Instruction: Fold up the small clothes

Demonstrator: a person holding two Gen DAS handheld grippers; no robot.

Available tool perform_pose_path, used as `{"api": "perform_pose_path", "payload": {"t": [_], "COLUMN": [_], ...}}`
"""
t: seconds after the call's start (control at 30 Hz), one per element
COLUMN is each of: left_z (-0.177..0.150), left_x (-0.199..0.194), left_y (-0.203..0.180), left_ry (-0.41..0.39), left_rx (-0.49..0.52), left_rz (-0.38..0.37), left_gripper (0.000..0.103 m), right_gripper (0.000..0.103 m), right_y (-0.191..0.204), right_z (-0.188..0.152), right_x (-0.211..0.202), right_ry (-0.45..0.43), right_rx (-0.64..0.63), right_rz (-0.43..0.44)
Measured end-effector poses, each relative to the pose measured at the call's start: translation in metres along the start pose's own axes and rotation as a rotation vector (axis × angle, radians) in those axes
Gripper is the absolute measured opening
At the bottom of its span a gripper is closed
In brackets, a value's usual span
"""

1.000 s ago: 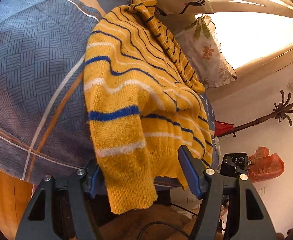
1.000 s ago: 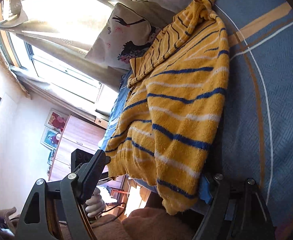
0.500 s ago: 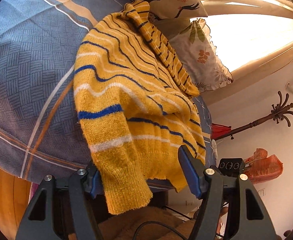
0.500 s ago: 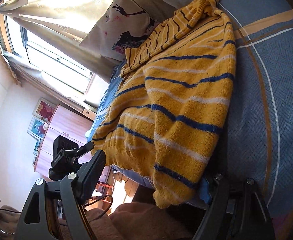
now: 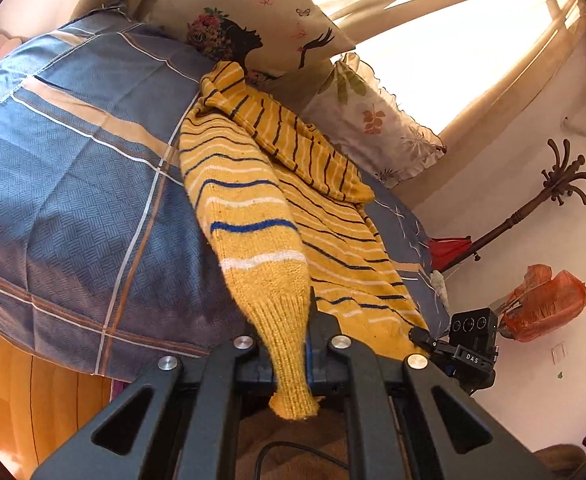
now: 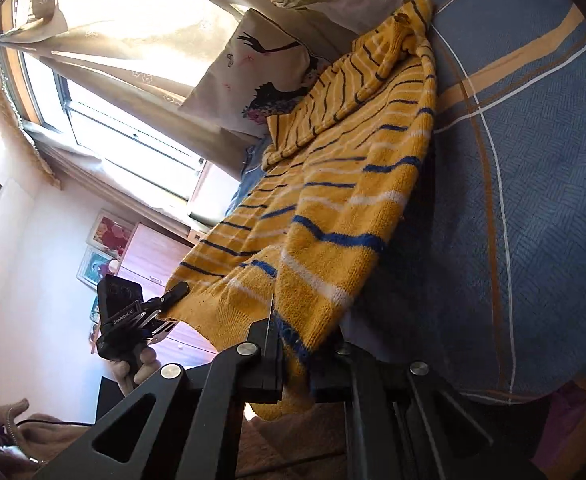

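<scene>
my left gripper (image 5: 289, 344) is clamped on the ribbed hem of the yellow striped sweater (image 5: 261, 216), and my right gripper (image 6: 293, 344) is pinched on the hem's other corner. the sweater lies stretched along the blue checked bedspread (image 5: 73, 184), its hood end up against the printed pillows (image 5: 253, 12) by the window.

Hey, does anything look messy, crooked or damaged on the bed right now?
Nothing looks damaged or spilled. The yellow striped sweater lies crooked on the blue plaid bedspread, one sleeve flopped across its top near the pillows. The left gripper and right gripper each pinch its near edge, mid-fold.
</scene>
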State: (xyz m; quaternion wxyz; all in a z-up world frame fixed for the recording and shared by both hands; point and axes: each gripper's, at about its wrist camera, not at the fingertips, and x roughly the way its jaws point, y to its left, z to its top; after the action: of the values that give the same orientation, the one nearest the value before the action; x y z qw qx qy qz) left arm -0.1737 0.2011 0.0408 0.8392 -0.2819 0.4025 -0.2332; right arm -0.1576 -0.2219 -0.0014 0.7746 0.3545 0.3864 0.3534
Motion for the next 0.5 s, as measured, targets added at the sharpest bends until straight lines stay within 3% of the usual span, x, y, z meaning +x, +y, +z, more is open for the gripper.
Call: {"api": "perform_pose_path", "payload": {"t": [0.17, 0.27, 0.5], "left_z": [-0.017, -0.018, 0.027], "left_x": [-0.001, 0.004, 0.006], "left_y": [-0.001, 0.014, 0.000], "left_ry": [0.031, 0.039, -0.076], "left_rx": [-0.025, -0.068, 0.009], "left_rz": [0.000, 0.010, 0.010], "left_gripper": [0.008, 0.008, 0.008], "right_gripper": [0.009, 0.009, 0.010], "right_y": [0.020, 0.021, 0.037], "right_z": [-0.021, -0.027, 0.020], "right_x": [-0.017, -0.008, -0.007], "right_ry": [0.023, 0.043, -0.007], "right_rx": [-0.025, -0.027, -0.104], "right_rz": [0.050, 0.020, 0.032]}}
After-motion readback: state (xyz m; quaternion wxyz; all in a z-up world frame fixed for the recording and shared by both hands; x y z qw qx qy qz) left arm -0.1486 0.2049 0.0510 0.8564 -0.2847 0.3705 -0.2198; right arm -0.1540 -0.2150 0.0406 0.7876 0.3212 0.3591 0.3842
